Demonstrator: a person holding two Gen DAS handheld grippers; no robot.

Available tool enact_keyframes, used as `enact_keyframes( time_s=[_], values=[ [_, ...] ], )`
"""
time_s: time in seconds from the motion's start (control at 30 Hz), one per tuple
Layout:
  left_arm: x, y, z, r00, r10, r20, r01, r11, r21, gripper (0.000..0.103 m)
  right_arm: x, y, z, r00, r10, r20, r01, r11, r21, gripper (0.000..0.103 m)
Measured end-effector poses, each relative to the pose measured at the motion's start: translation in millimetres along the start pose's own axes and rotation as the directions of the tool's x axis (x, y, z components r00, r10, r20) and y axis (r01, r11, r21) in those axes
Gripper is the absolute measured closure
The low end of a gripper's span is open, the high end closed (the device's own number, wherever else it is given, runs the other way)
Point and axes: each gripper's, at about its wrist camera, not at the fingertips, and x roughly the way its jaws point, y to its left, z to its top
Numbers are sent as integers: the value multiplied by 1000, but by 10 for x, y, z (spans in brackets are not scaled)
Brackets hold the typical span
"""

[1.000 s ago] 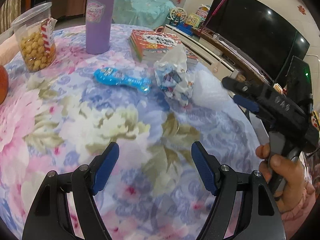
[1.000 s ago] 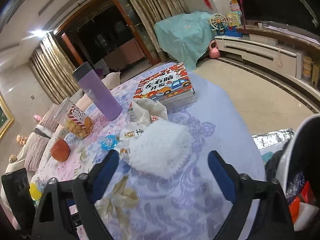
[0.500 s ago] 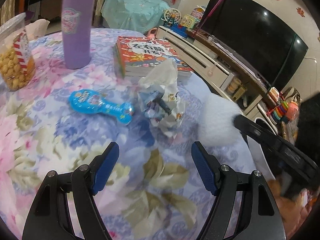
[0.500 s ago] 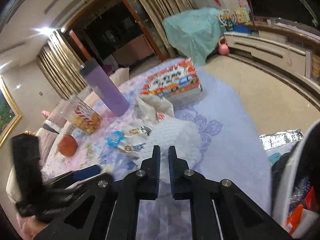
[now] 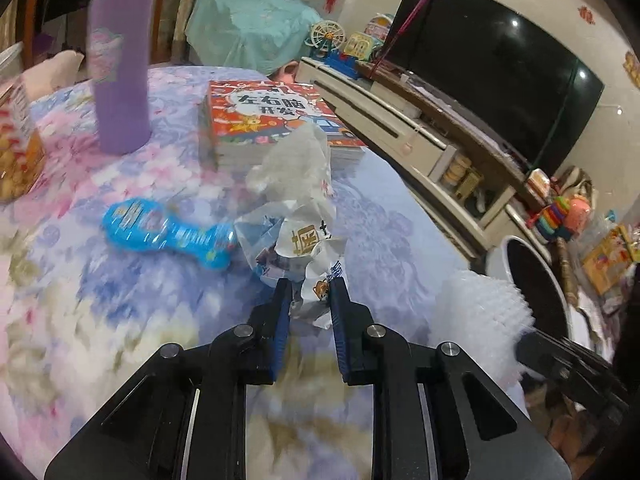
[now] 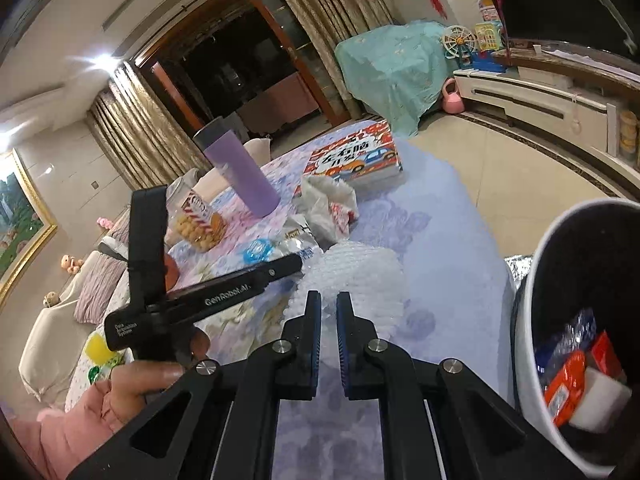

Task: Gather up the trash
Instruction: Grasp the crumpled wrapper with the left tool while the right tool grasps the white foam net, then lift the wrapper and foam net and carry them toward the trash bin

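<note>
A crumpled white and blue snack wrapper (image 5: 308,240) lies on the flowered tablecloth (image 5: 120,320). My left gripper (image 5: 309,289) is closing its jaws, and the wrapper's near corner is pinched between the blue pads. A crumpled clear plastic bag (image 5: 296,160) stands just behind the wrapper. My right gripper (image 6: 328,300) is shut on the near edge of a white bubble-wrap sheet (image 6: 356,268). In the left wrist view the bubble-wrap sheet (image 5: 480,308) hangs at the table's right edge. A white trash bin (image 6: 532,288) stands right of the table, with wrappers inside.
A blue candy pack (image 5: 160,232) lies left of the wrapper. Behind stand a purple bottle (image 5: 120,80), a red picture book (image 5: 272,116) and a snack cup (image 5: 16,152). A hand (image 6: 152,376) holds the left gripper's handle. A TV cabinet (image 5: 400,128) lines the right wall.
The left gripper moved up to the wrapper and closed on its corner. The right gripper shut on the bubble wrap and has drawn it toward the table's right edge.
</note>
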Motion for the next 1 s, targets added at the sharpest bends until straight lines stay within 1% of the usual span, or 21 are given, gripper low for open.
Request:
enact_keyframes(
  time_s=[0.13, 0.2, 0.3, 0.33, 0.37, 0.4, 0.47, 0.5, 0.53, 0.63, 0.7, 0.77, 0.87, 1.0],
  values=[
    [-406, 125, -301, 1000, -17, -4, 17, 999, -32, 85, -81, 75, -159, 1000, 16, -3, -16, 1000, -10, 96],
    [-594, 202, -472, 1000, -17, -15, 16, 999, -47, 85, -85, 145, -264, 1000, 15, -23, -16, 999, -36, 96],
    [-799, 341, -766, 999, -9, -41, 4, 994, -110, 85, -35, 218, -396, 999, -1, -53, -2, 998, -66, 95],
    [-848, 387, -859, 999, -8, -43, 2, 991, -133, 85, -6, 232, -430, 998, -9, -63, 5, 997, -72, 90],
    [-885, 436, -931, 999, -10, -44, 4, 988, -154, 85, 10, 244, -458, 998, -20, -66, 15, 997, -77, 89],
    [-919, 489, -1018, 999, -16, -42, 8, 984, -179, 85, 11, 256, -484, 997, -31, -64, 26, 997, -79, 86],
    [-943, 519, -1134, 999, -9, -38, 2, 982, -187, 85, -24, 262, -523, 998, -44, -45, 41, 997, -70, 66],
    [-938, 526, -1168, 999, -6, -39, -1, 983, -184, 84, -49, 255, -541, 998, -48, -33, 46, 997, -55, 38],
    [-928, 530, -1201, 999, -13, -42, 5, 982, -187, 84, -66, 256, -562, 998, -58, -24, 57, 998, -41, 20],
    [-910, 514, -1250, 999, -16, -41, 9, 982, -186, 84, -114, 270, -628, 998, -69, 11, 69, 998, -13, 19],
    [-886, 514, -1229, 999, -14, -41, 6, 983, -182, 84, -65, 270, -624, 998, -66, -1, 66, 998, 9, 19],
    [-896, 501, -1224, 999, -13, -38, 6, 984, -177, 84, -12, 277, -608, 996, -94, -4, 94, 995, 15, 19],
    [-915, 525, -1254, 999, -19, -38, 12, 983, -183, 84, 3, 275, -606, 990, -141, 14, 140, 990, 17, 19],
    [-911, 511, -1274, 999, -16, -39, 9, 984, -177, 85, 3, 256, -625, 985, -173, 14, 173, 985, 20, 19]
  ],
)
